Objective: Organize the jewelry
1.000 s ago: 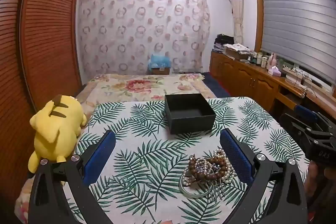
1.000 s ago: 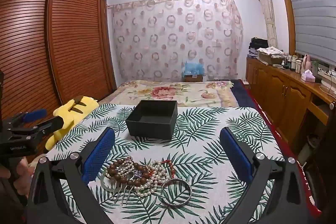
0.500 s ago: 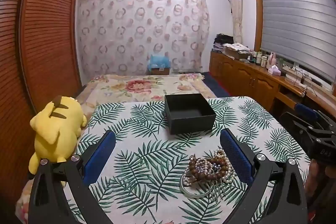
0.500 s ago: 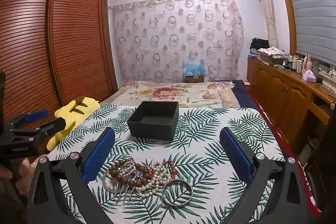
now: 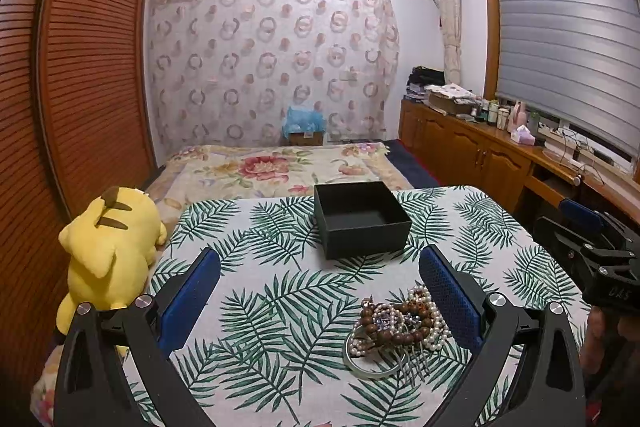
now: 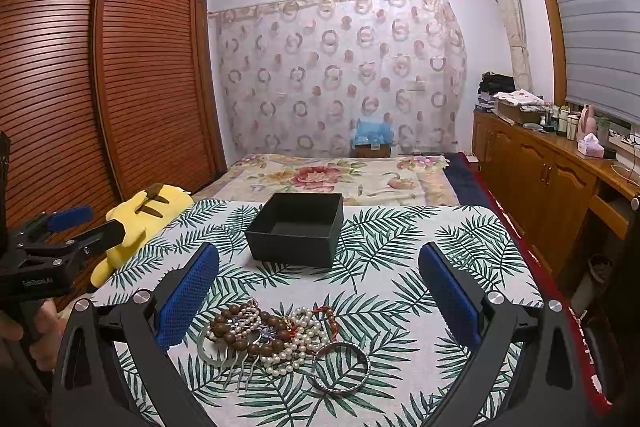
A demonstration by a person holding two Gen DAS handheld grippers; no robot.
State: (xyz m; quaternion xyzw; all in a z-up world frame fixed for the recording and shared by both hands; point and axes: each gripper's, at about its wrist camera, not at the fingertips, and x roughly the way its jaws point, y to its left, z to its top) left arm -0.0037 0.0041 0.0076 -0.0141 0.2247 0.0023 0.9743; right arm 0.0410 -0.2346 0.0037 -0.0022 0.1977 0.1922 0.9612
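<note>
Both pairs of jaws are spread wide and nothing is held between them: the left gripper (image 5: 320, 291) and the right gripper (image 6: 319, 287) are each poised above a table (image 6: 440, 227) covered with a palm-leaf patterned cloth. A tangled pile of jewelry (image 6: 276, 335) is seen lying on the near part of the table, made up of brown wooden beads (image 5: 394, 327), strings of white pearls (image 6: 296, 343), a pale bangle (image 5: 368, 363), a clear hair comb (image 6: 236, 367) and, at the right edge of the pile, a sparkling silver bangle (image 6: 342, 367). In the left wrist view the pile is found near the right finger; in the right wrist view it is found nearer the left finger, between the two. Farther back on the table, well apart from the pile, an open black box (image 5: 360, 217) is set upright, and nothing can be seen inside it in either view. A yellow plush toy (image 5: 110, 247) is lying just beside the table's left edge. Beyond the table a bed with a floral cover (image 6: 344, 177) is visible, and a wooden sideboard (image 6: 544, 171) carrying bottles and a tissue box is ranged along the right wall. Part of a hand (image 6: 24, 331) is seen gripping the left gripper's handle at the left edge of the right wrist view.
</note>
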